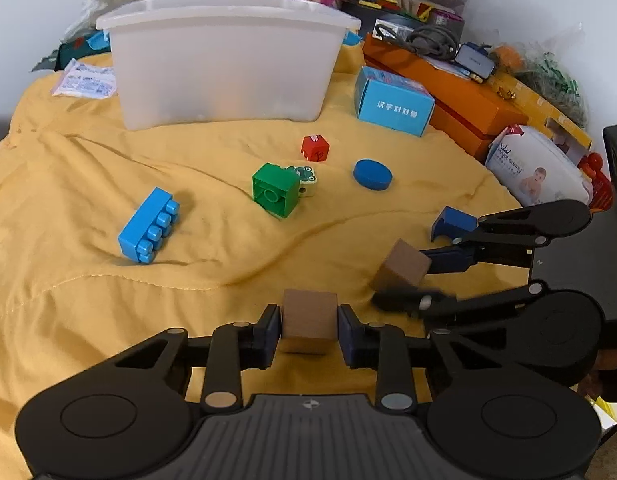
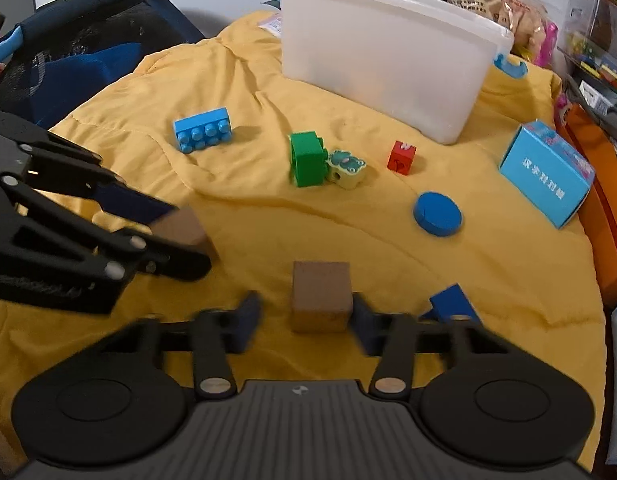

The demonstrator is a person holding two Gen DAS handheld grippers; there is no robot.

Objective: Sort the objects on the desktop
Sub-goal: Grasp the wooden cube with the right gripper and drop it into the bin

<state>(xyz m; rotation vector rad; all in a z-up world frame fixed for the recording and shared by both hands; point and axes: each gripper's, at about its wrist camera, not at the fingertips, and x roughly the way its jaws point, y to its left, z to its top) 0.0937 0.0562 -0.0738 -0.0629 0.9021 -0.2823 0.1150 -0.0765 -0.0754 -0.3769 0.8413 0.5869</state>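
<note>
- Brown cubes: two, both on the near part of the yellow cloth point(image 1: 68, 200), side by side and apart.
- The first brown cube point(image 1: 310, 320) sits between the fingers of the left hand-held gripper point(image 1: 310, 330), which pinches it with a dark pad pressed on each side face.
- The second brown cube point(image 2: 322, 298) lies between the fingers of the right hand-held gripper point(image 2: 304, 312). One finger is against its right face. In the blurred right wrist view a gap shows on the other side, so this hand-held gripper is spread around the cube and not clamped on it.
- One dark blue arch block point(image 1: 454, 222) lies just beyond the right hand-held gripper.
- Mid-cloth:
  - one blue disc point(image 1: 372, 175)
  - one green brick point(image 1: 275, 194) touching one frog piece point(image 1: 306, 174)
  - one red cube point(image 1: 315, 148)
  - one light blue long brick point(image 1: 148, 232), off to the left
- Farther back stand one light blue box point(image 1: 392, 108) and one white bin point(image 1: 228, 80), well apart from both cubes.
</note>
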